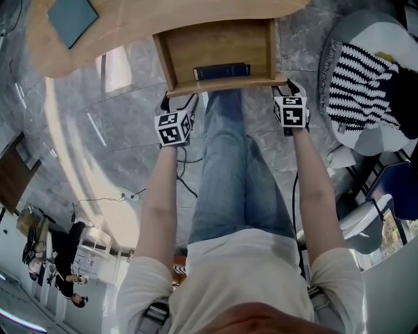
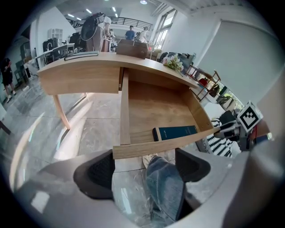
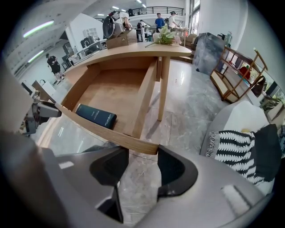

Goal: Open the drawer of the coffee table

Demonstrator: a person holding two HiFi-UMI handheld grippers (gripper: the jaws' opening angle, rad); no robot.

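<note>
Open-plan office hall: marble floor (image 3: 187,111), mezzanine railing (image 3: 156,9), strip lights (image 3: 38,29), people (image 3: 159,20).

The drawer (image 1: 222,45) is pale honey-coloured wood, and the book (image 1: 222,70) inside it is dark navy. Right of the drawer, a fabric (image 1: 359,88) has black-and-white zigzag stripes. Below the drawer, the floor (image 1: 124,124) is grey veined marble.

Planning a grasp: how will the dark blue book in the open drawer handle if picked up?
The book looks thin and flat-covered: probably stiff, fairly light. It lies flat by the drawer front, so it may slide rather than lift.
</note>
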